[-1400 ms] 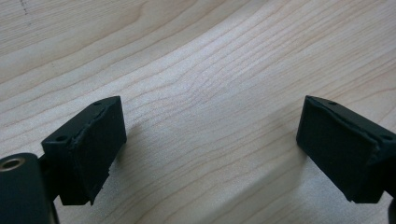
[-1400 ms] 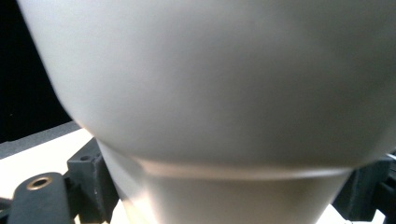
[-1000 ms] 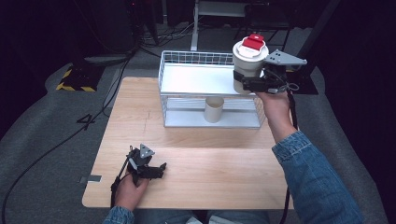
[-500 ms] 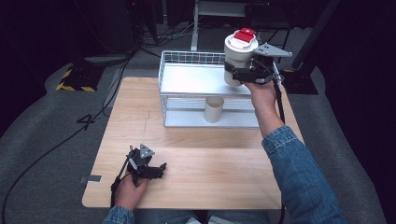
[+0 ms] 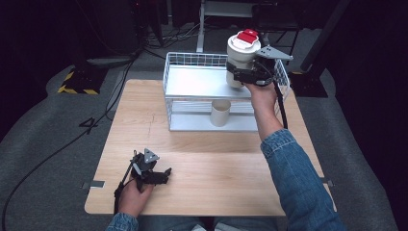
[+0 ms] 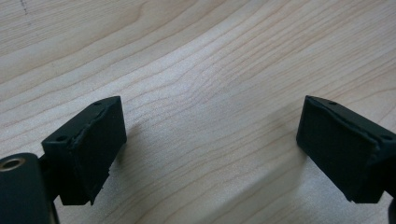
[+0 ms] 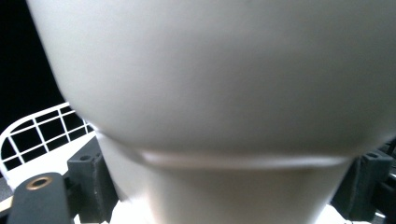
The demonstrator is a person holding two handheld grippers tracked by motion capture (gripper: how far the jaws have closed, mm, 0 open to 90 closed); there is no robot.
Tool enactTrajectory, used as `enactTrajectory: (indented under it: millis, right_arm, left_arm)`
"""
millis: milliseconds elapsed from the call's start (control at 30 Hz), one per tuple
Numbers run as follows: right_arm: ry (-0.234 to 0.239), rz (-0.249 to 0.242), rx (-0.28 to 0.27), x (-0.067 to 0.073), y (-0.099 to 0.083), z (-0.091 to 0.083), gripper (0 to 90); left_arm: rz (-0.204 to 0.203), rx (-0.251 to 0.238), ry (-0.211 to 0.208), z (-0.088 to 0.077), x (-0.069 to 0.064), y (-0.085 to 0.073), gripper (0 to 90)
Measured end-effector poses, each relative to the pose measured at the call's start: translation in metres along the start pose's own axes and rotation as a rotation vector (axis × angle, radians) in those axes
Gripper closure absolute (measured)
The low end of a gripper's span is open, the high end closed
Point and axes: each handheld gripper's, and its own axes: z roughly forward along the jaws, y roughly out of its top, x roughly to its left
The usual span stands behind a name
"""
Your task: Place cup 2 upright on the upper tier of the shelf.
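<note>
A tall white container (image 5: 239, 62) with a red cap (image 5: 247, 35) stands upright in my right gripper (image 5: 240, 77), which is shut on its lower body over the right end of the white wire rack's top shelf (image 5: 192, 82). In the right gripper view the white container (image 7: 210, 93) looms very close, and the black jaws flank its narrow lower part. A small cream cup (image 5: 220, 113) stands on the rack's lower shelf. My left gripper (image 5: 166, 173) rests on the wooden table (image 5: 216, 168) near the front left, open with nothing between its pads (image 6: 88, 149).
The white wire rack (image 5: 179, 60) has a mesh rim and sits at the table's far edge. Its mesh (image 7: 32, 135) also appears at the lower left of the right gripper view. Dark floor and cables surround the table.
My right gripper has carried the container leftward and slightly down, from beyond the rack's right end to over its top shelf. The left gripper has stayed still.
</note>
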Motion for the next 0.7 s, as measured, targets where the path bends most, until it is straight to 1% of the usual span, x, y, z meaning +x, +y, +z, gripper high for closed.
enactTrajectory:
  millis: [100,433,700]
  right_arm:
    - [-0.005,-0.004,-0.002,0.0,-0.002,0.003,14.2]
    - [-0.009,0.019,0.0,-0.002,-0.01,0.011,14.2]
    - [0.009,0.035,-0.005,-0.001,-0.015,0.014,14.1]
  left_arm:
    - [0.001,0.0,0.0,0.0,0.0,0.0,8.9]
    - [-0.001,-0.002,0.002,0.0,0.0,0.0,8.9]
    - [-0.001,-0.003,0.003,0.0,0.0,0.0,8.9]
